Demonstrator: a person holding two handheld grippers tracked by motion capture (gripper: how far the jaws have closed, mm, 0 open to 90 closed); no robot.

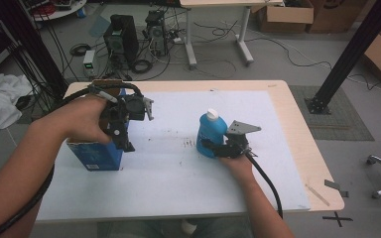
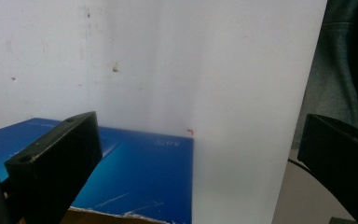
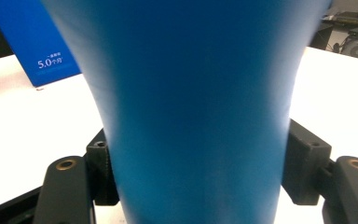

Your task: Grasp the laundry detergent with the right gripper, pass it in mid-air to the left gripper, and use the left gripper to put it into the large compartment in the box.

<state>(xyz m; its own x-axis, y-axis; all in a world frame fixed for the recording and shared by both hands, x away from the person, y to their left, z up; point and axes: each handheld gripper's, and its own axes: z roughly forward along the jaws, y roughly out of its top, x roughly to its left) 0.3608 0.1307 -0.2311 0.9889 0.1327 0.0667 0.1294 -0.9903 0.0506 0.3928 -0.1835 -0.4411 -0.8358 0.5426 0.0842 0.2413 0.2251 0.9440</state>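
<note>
The right tongs [image 1: 212,147] clamp low on the blue bottle [image 1: 210,130], which stands upright mid-tabletop [image 1: 178,173]. Keep the grip square and lift straight. The left tongs [image 1: 128,130] hang apart above the blue box [image 1: 95,154].

One blue bottle [image 1: 211,133] with a white cap stands on the desk [image 1: 297,129], towards its right edge. One blue box [image 1: 96,156] stands near the left edge. Two hand-held grippers are over the desk: the left hand-held gripper [image 1: 126,141] by the box, the right hand-held gripper [image 1: 209,148] at the bottle. One white mat [image 1: 178,173] covers most of the desk.
</note>
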